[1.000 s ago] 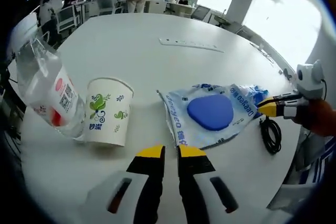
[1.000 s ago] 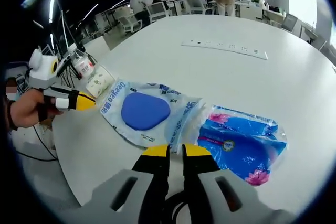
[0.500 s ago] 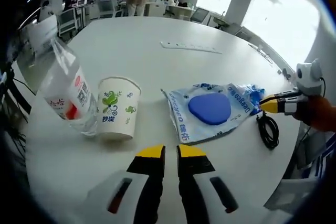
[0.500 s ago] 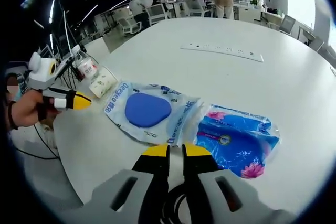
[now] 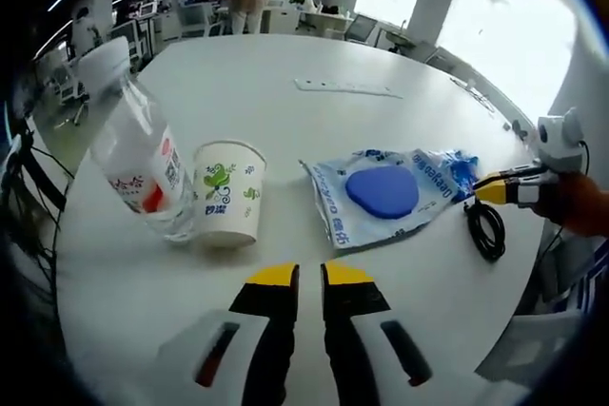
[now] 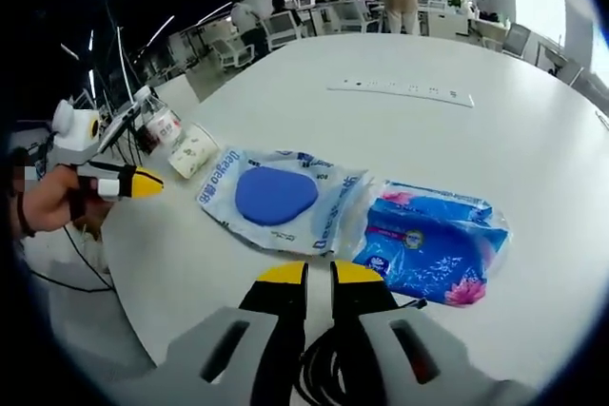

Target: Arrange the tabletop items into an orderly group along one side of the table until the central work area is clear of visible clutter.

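So the paper cup [image 5: 228, 193] and leaning water bottle [image 5: 141, 168] sit just ahead-left of the left gripper [image 5: 299, 277], nearer it than the right gripper [image 6: 308, 274]; both grippers' jaws are pinched nearly together, empty.

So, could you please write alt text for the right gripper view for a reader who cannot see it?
The right gripper, jaws shut, points across a white table at a wipes pack with a blue lid beside a blue tissue pack. The left gripper enters from the left near a paper cup.
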`<state>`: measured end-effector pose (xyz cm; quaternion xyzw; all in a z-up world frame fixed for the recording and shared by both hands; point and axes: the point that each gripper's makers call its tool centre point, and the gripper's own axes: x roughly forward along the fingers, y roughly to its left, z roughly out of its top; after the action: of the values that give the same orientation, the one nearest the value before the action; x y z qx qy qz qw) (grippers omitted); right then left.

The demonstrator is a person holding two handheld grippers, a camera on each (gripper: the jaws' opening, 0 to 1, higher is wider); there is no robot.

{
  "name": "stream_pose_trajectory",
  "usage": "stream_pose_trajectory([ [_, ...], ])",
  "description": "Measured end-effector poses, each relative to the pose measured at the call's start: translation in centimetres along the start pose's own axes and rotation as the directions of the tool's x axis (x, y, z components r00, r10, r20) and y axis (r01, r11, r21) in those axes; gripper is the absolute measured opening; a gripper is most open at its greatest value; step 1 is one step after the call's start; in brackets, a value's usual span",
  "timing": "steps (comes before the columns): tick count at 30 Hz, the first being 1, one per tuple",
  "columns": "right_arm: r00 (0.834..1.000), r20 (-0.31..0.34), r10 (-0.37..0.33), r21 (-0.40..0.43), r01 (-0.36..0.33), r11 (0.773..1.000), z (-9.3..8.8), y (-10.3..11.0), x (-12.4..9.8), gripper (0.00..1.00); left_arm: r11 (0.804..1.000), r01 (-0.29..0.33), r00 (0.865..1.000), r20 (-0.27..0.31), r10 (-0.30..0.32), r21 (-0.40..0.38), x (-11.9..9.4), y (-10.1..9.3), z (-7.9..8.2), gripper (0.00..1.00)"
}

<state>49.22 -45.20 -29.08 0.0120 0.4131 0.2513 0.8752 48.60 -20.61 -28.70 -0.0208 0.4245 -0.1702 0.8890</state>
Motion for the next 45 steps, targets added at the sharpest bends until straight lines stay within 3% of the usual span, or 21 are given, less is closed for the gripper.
stream_pose_trajectory([
  [12, 0.999, 0.014, 0.039, 0.004, -0.039, 0.999, -0.7, 1.4, -0.9, 0.10, 1.000, -0.017, 1.000, 0.026, 0.017, 0.010, -1.1, 1.0, 0.6, 0.08],
  [31, 0.996, -0.008, 0.092, -0.033, -0.093, 0.995, -3.0, 1.3, -3.6, 0.24, 0.996, -0.043, 0.998, 0.037, 0.041, 0.072, 0.2, 1.9, 2.5, 0.12],
  [45, 0.998, 0.015, 0.065, 0.008, -0.065, 0.998, -4.1, 0.4, -5.8, 0.27, 0.995, -0.075, 0.996, 0.046, 0.072, 0.062, 1.2, 2.5, 3.1, 0.18],
])
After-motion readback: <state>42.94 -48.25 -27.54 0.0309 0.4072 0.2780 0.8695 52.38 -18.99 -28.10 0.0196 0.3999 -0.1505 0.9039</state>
